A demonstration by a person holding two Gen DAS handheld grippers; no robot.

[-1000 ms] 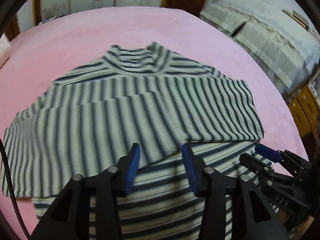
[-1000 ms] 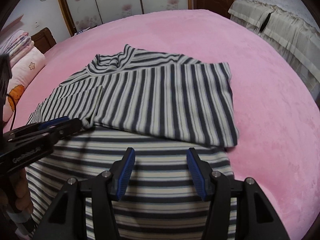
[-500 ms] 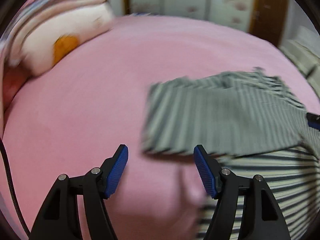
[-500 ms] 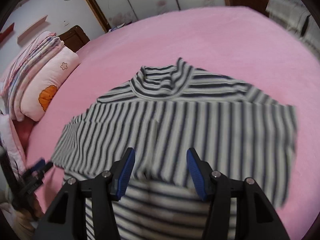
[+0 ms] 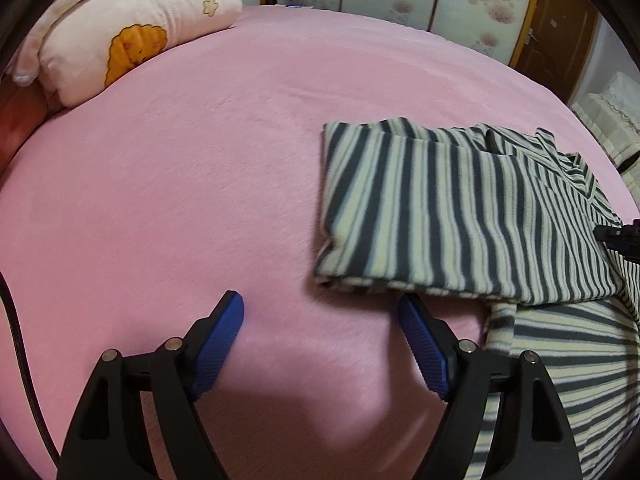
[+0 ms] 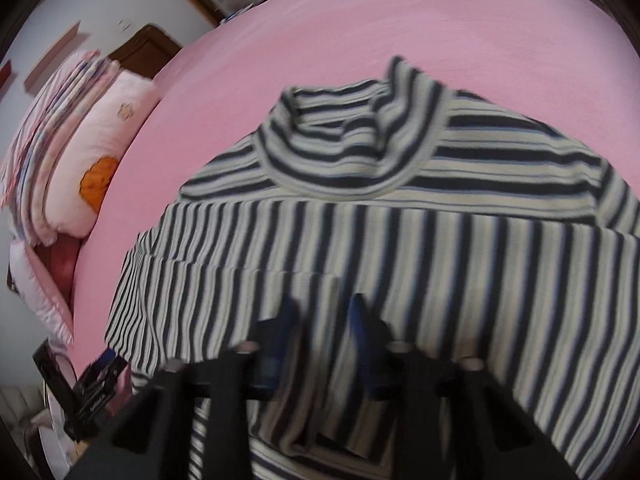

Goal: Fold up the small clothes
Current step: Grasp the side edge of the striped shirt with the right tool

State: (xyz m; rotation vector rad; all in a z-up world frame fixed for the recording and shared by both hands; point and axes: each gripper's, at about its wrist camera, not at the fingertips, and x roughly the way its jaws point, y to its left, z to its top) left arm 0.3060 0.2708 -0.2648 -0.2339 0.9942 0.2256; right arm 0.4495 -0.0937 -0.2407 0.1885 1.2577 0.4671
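A small dark-and-cream striped turtleneck [image 5: 460,216] lies on the pink bed [image 5: 200,160] with its sleeves folded across the chest. My left gripper [image 5: 320,324] is open and empty, low over bare bedding just left of the folded sleeve edge. In the right wrist view the turtleneck [image 6: 400,240] fills the frame, collar at the far side. My right gripper [image 6: 324,320] hovers over the folded sleeve layer; its jaws are narrower than before, blurred, with a gap left and nothing clearly held. The right gripper's tip [image 5: 620,236] shows at the left view's right edge.
Pink pillows with an orange print [image 5: 132,44] and stacked bedding [image 6: 60,140] lie at the bed's head. Wardrobe doors [image 5: 400,0] and a wooden door [image 5: 556,20] stand beyond. The left gripper [image 6: 96,380] shows at the lower left of the right view.
My left gripper swung left off the shirt onto bare bedding and opened wider. My right gripper moved forward over the sleeves and its jaws narrowed.
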